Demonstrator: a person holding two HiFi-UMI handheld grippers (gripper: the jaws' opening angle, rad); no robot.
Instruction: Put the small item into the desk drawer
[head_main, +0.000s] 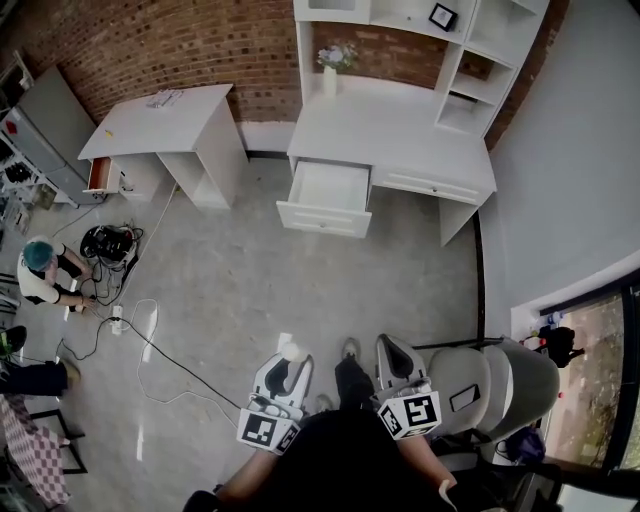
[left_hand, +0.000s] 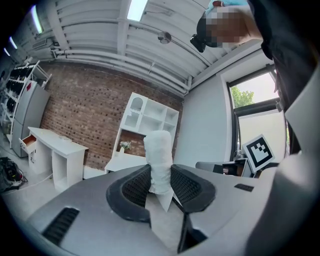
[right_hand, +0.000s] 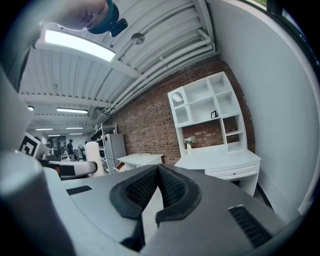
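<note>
A small white rolled item (left_hand: 159, 150) stands upright between the jaws of my left gripper (left_hand: 160, 174), which is shut on it. From the head view the item (head_main: 294, 351) shows at the tip of the left gripper (head_main: 289, 360), low over the floor. My right gripper (head_main: 391, 347) is beside it, and its jaws (right_hand: 158, 171) meet at the tips with nothing between them. The white desk (head_main: 400, 135) stands far ahead against the brick wall, its left drawer (head_main: 326, 197) pulled out and showing a bare white bottom. Both grippers are well short of the desk.
A second white desk (head_main: 165, 125) stands to the left with a small red drawer (head_main: 97, 175) open. A person (head_main: 40, 270) crouches at the far left by cables (head_main: 150, 350) on the floor. A grey chair (head_main: 500, 385) is close on my right. A vase (head_main: 331, 75) stands on the desk.
</note>
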